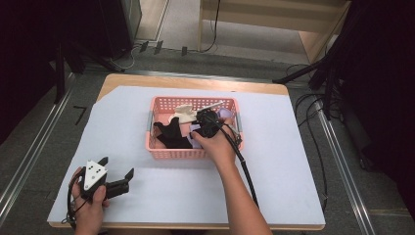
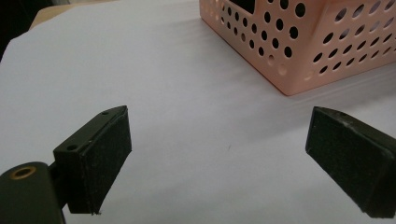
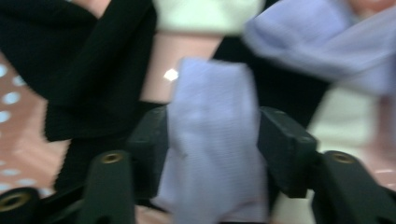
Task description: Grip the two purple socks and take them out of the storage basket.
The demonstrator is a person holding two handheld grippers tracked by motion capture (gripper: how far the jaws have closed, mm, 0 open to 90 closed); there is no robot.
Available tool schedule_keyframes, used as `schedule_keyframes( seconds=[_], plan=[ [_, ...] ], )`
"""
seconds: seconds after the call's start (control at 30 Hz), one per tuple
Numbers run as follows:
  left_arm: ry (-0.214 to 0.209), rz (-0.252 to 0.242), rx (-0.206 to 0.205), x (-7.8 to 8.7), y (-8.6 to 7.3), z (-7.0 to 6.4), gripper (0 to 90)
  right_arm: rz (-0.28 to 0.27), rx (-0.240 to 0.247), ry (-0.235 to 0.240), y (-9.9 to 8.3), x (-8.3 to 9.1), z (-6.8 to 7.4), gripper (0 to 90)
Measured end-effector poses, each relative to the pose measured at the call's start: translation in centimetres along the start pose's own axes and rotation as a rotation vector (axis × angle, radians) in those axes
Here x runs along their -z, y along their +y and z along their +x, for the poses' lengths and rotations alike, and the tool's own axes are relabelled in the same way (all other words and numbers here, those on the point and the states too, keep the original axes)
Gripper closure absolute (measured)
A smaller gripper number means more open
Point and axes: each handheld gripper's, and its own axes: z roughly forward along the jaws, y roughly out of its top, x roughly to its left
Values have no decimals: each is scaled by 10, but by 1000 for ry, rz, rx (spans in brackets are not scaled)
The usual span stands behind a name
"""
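From the high view, the right gripper point(image 1: 209, 122) reached down into the pink basket point(image 1: 161, 152), while the left gripper point(image 1: 115, 176) rested spread on the white sheet point(image 1: 293, 147). In the left gripper view, the basket point(image 2: 327, 51) stood beyond its wide-apart jaws. In the right gripper view, the jaws pinched a lavender cloth point(image 3: 212, 154) between them, with black cloth point(image 3: 79, 65) behind.

baskets: 1 pink basket point(image 1: 156, 151) | cloths: 1 black point(image 1: 171, 134), 1 cream point(image 1: 185, 113), 1 lilac point(image 3: 212, 154)
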Motion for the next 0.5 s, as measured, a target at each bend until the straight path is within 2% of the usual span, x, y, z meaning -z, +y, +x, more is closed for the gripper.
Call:
schedule_keyframes(
  seconds=[0.07,0.13,0.27,0.43,0.5],
  plan=[
    [-1,-1,0,0,0,0,77,47,18,1,-2,-9,4,433],
    [0,-3,1,0,0,0,77,89,34,-31,-3,-13,5,550],
    [-3,-3,2,0,0,0,77,82,48,-12,-3,-8,1,759],
    [-2,-5,3,0,0,0,77,-24,45,20,-4,6,-3,791],
    [-4,-3,3,0,0,1,77,-90,41,38,-3,15,-3,794]
  ],
)
